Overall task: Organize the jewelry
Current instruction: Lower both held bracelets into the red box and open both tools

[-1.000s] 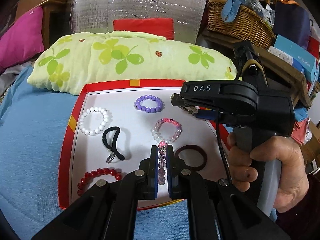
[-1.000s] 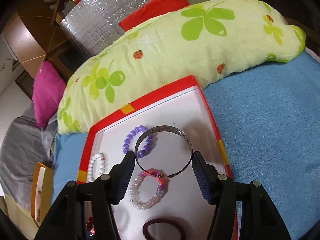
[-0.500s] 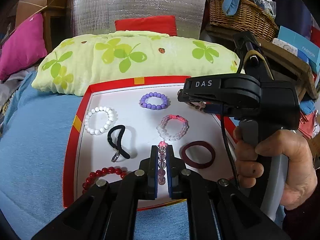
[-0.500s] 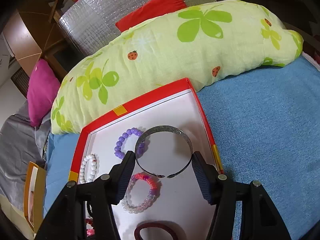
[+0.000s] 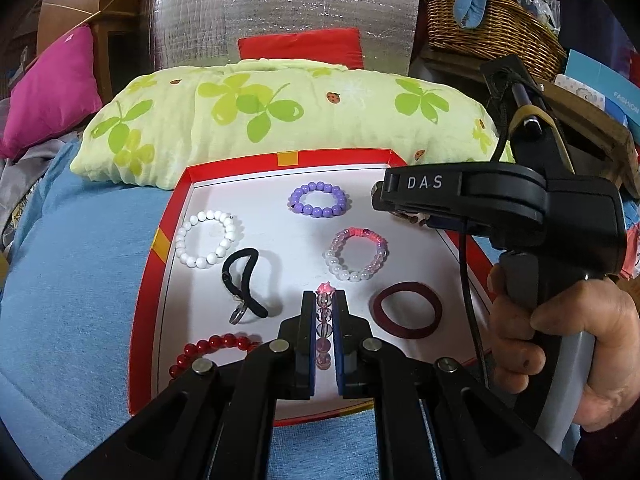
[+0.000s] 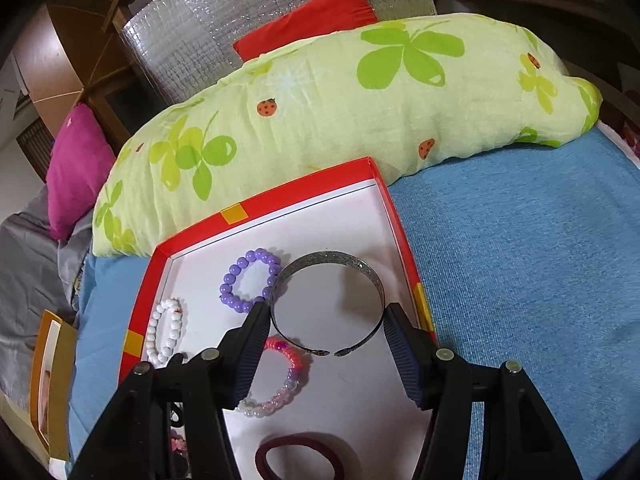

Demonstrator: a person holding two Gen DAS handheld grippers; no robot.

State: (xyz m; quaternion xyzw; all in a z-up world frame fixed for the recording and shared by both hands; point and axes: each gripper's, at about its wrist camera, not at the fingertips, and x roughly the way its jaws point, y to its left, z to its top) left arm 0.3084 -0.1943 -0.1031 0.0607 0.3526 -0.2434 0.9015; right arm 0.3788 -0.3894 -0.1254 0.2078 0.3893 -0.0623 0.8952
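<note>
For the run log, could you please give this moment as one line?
left gripper: shut on beaded bracelet | right gripper: holding silver bangle | both over red tray

Left gripper [image 5: 323, 334] fingers [image 5: 307, 332] pinch a beaded bracelet [image 5: 323, 326] above the tray [image 5: 160, 240].

Both views have tilted slightly, so the tray [image 5: 160, 240] sits lower in frame.

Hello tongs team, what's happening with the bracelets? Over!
Left tongs shut on clear bead bracelet. Right tongs gripping silver bangle over red tray. Nothing blocking.
</note>
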